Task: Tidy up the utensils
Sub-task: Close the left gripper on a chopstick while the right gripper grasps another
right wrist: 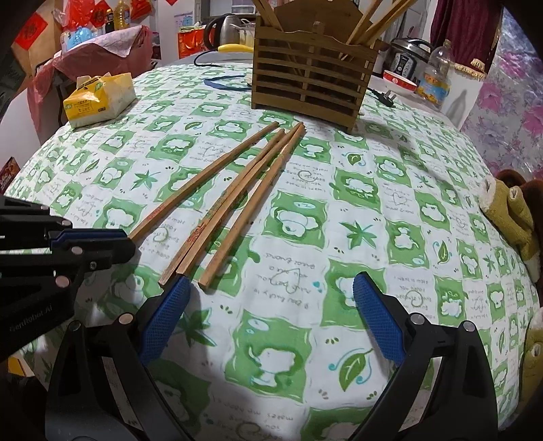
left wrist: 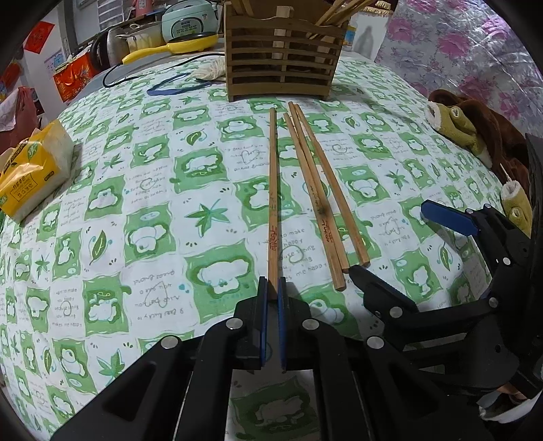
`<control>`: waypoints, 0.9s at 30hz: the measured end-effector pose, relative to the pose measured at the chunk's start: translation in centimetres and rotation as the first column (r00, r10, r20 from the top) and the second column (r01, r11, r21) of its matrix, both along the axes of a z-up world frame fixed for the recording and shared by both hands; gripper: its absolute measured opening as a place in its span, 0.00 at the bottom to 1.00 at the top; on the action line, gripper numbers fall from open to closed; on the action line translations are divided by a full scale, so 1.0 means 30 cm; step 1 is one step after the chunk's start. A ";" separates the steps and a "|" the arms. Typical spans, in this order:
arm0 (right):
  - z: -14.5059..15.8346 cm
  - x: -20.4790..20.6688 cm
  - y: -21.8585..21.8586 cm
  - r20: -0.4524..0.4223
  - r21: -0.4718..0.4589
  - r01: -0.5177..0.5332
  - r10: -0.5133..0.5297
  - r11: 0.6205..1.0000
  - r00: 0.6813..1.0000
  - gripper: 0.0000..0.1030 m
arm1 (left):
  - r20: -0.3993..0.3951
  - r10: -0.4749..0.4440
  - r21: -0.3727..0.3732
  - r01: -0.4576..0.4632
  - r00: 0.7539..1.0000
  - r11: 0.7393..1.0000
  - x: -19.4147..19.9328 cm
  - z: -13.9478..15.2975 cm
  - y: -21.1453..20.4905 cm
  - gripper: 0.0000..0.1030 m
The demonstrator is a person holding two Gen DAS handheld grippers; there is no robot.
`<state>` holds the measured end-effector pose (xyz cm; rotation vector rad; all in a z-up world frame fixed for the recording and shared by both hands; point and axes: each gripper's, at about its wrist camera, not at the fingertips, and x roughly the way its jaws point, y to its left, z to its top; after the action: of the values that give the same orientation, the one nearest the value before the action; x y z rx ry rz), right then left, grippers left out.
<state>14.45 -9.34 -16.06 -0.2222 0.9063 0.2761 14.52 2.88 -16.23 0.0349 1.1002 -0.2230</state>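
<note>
A: What's lying on the counter [left wrist: 101,190]?
B: Four chopsticks on green-checked cloth, before the slatted wooden holder [left wrist: 281,54]. The left gripper [left wrist: 272,288] is pinching the lone chopstick [left wrist: 273,190]; the right gripper [right wrist: 271,298] is gaping beside the other three chopsticks [right wrist: 237,200].
A: Surroundings?
B: Tissue pack [right wrist: 100,98], kettle [right wrist: 227,30].

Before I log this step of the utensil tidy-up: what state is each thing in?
Left gripper: shut on the single chopstick's near end.
Single chopstick: flat on the tablecloth, gripped.
Three loose chopsticks: lying side by side, ungripped.
Right gripper: open, just short of their near ends.
Wooden holder: upright, chopsticks already inside.
Tissue pack: opened.
</note>
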 end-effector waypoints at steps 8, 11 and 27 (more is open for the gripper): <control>-0.001 0.009 -0.029 -0.044 0.080 0.009 -0.006 0.997 0.999 0.66 | 0.000 0.000 -0.004 0.000 1.000 1.000 0.001 -0.001 0.000 0.06; 0.004 0.006 -0.048 -0.053 0.088 0.009 -0.005 0.996 0.999 0.59 | 0.000 0.001 -0.006 -0.001 1.000 1.000 0.000 -0.002 -0.001 0.06; 0.002 0.001 -0.020 -0.010 0.107 0.018 -0.017 0.994 1.000 0.29 | 0.015 0.009 0.000 -0.009 1.000 1.000 0.007 -0.004 -0.010 0.06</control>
<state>14.48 -9.93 -15.98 -0.1138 0.8996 0.3084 14.72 2.59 -16.34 0.0316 1.0853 -0.2144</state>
